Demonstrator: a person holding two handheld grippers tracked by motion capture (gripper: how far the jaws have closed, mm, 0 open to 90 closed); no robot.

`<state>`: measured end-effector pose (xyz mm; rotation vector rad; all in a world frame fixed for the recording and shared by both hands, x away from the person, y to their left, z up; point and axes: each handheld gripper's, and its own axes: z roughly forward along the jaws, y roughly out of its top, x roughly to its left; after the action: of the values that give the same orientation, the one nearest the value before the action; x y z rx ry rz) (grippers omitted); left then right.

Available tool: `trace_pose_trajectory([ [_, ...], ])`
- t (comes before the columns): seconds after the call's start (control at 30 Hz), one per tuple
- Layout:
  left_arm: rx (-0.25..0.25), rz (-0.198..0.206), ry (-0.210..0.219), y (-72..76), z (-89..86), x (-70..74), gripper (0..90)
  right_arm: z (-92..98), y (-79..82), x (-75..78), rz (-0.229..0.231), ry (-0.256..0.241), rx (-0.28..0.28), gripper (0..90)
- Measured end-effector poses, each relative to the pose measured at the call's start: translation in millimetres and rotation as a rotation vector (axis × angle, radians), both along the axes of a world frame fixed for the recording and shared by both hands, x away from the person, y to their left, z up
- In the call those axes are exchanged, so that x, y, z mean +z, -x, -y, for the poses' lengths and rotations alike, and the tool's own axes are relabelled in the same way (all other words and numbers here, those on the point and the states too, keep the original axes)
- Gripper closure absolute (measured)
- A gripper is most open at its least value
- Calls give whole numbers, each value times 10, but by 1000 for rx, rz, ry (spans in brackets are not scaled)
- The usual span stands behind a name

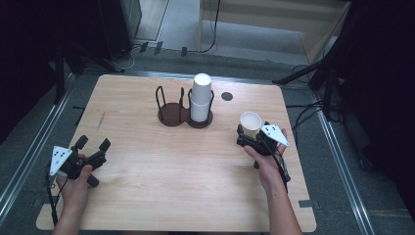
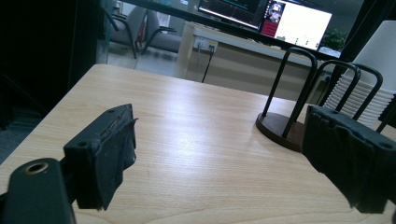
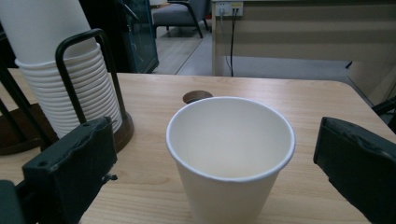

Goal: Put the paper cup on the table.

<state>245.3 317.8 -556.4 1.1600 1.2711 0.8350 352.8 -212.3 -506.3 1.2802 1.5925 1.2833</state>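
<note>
Your right gripper [image 1: 250,138] sat at the right side of the worktop [image 1: 176,186] with a single white paper cup [image 1: 250,123] standing upright, mouth up, directly ahead of it. In the right gripper view the cup [image 3: 231,163] stood squarely in the gap between the two black jaws, which were spread wide with clear air on either side of its wall; nothing was gripped. The cup's long axis ran vertical, so a straight squeeze across its waist looked like the natural next move, and little sideways correction seemed needed.

Your left gripper [image 1: 93,147] rested well apart at the worktop's left edge, its jaws likewise spread and empty, aimed across bare wood toward the black wire cup holder [image 1: 185,108]. That holder stood at the middle rear of the worktop, its left bay vacant and its right bay carrying a stack of inverted paper cups [image 1: 201,98]. From the right gripper view the stack [image 3: 60,74] rose to the left of the loose cup, near but not touching it. Your right hand [image 1: 269,166] was plainly the nearer one to the cup.
</note>
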Motion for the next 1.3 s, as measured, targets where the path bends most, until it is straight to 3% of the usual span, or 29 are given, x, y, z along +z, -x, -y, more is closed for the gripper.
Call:
trace_pose_trajectory([
  [0.37, 0, 0, -1, 3, 2, 0, 101, 76, 275, 122, 37, 4, 28, 0],
  [0.6, -1, -2, 0, 3, 2, 0, 101, 158, 394, 118, 34, -1, 23, 0],
  [1.1, -1, -2, 0, 4, 3, 1, 101, 473, 618, -61, 14, -26, -31, 0],
  [1.3, -4, -4, 2, 6, 5, 1, 101, 616, 706, -140, 1, -11, -51, 0],
])
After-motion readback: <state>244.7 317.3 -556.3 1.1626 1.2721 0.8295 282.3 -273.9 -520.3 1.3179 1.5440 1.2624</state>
